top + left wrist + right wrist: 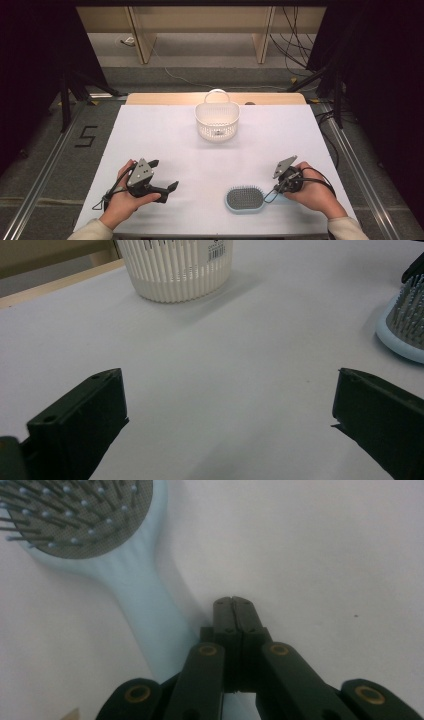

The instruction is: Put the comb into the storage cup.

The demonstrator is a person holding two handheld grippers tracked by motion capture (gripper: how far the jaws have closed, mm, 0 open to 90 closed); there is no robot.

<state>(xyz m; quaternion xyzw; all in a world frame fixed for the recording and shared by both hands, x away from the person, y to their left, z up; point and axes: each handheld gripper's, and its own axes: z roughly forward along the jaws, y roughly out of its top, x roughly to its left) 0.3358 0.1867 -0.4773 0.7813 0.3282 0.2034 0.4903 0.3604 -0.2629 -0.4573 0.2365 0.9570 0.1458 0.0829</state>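
Right gripper (234, 602), jaws pressed together and gripping nothing, is hovering just beside the pale-blue hairbrush (95, 545) handle on the table's near edge, likely lining up. Left gripper (162, 177) is waiting wide open; basket (217, 120) well beyond.

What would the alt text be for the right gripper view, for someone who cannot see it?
Two black jaws of the right gripper, pressed shut with nothing between them, rise from the bottom edge beside the pale blue handle of a hairbrush. The brush lies bristles up on a white table, its round head at the top left.
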